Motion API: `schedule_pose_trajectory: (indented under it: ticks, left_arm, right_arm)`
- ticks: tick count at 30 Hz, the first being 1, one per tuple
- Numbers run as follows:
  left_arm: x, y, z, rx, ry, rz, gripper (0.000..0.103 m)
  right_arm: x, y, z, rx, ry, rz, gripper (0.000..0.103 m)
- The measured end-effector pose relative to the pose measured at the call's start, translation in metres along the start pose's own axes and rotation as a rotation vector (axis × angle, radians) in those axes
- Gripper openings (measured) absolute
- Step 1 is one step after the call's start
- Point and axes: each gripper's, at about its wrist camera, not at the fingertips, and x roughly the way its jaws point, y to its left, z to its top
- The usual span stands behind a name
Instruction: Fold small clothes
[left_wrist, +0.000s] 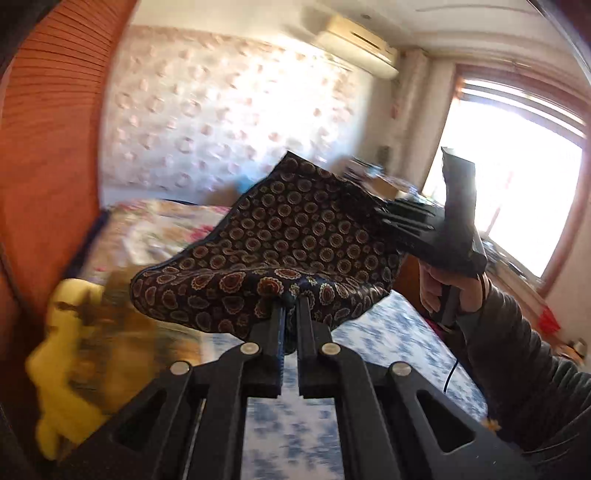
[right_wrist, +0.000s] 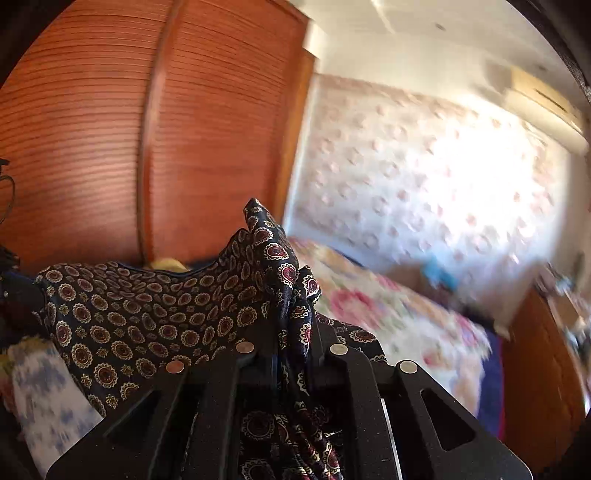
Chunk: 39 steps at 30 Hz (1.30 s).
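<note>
A dark navy cloth with a paisley and ring print (left_wrist: 280, 243) is held up in the air between both grippers, stretched and sagging. My left gripper (left_wrist: 291, 299) is shut on its near edge. My right gripper (left_wrist: 391, 218) shows in the left wrist view at the right, shut on the cloth's far corner, with the person's hand on its handle. In the right wrist view the cloth (right_wrist: 155, 317) bunches between the right gripper's fingers (right_wrist: 295, 317) and spreads off to the left.
Below lies a bed with a blue-and-white sheet (left_wrist: 399, 332) and a floral quilt (left_wrist: 155, 229). A yellow garment (left_wrist: 62, 354) lies at the left. A wooden wardrobe (right_wrist: 110, 147) stands behind. A bright window (left_wrist: 517, 206) is at the right.
</note>
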Motion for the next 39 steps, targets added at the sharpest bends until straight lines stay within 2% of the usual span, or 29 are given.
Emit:
schedule_pose_trajectory:
  ticks: [3,7,10,12,15,16,17,20,22,23,26,29,35,39]
  left_arm:
    - [-0.01,0.036,-0.008,-0.019,0.004,0.121,0.0]
    - [0.013,0.08,-0.038,-0.082,0.054,0.224,0.001]
    - [0.052,0.111,-0.066,-0.129,0.132,0.289,0.001]
    - [0.071,0.12,-0.08,-0.141,0.17,0.303,0.001]
    - [0.076,0.11,-0.09,-0.089,0.162,0.338,0.006]
    - [0.075,0.107,-0.091,-0.07,0.154,0.353,0.008]
    - [0.071,0.103,-0.092,-0.058,0.144,0.364,0.01]
    - [0.054,0.082,-0.089,0.012,0.099,0.415,0.012]
    - [0.043,0.065,-0.088,0.046,0.067,0.42,0.013]
    - [0.035,0.06,-0.086,0.052,0.06,0.414,0.014]
    - [0.028,0.041,-0.083,0.069,0.034,0.38,0.014]
    - [0.023,0.022,-0.083,0.077,0.018,0.357,0.014]
    - [0.027,-0.022,-0.085,0.115,0.006,0.321,0.014]
    - [0.025,-0.045,-0.084,0.115,-0.018,0.278,0.015]
  right_arm:
    - [0.068,0.023,0.025,-0.046,-0.002,0.081,0.007]
    - [0.181,0.056,0.025,-0.084,0.067,0.199,0.007]
    - [0.252,0.067,0.01,-0.071,0.152,0.226,0.007]
    - [0.279,0.064,0.003,-0.06,0.173,0.19,0.008]
    - [0.298,0.029,-0.003,0.044,0.211,0.178,0.018]
    - [0.299,0.034,-0.003,0.063,0.219,0.178,0.028]
    - [0.295,0.018,-0.005,0.082,0.219,0.165,0.039]
    - [0.263,0.008,-0.014,0.114,0.196,0.117,0.052]
    - [0.231,-0.012,-0.022,0.148,0.175,0.096,0.058]
    - [0.204,0.008,-0.028,0.153,0.163,0.084,0.059]
    - [0.126,0.019,-0.043,0.175,0.118,0.029,0.065]
    - [0.029,0.057,-0.06,0.231,0.076,-0.04,0.071]
    - [-0.09,0.085,-0.09,0.311,0.042,-0.213,0.077]
    - [-0.15,0.095,-0.115,0.354,0.063,-0.33,0.079]
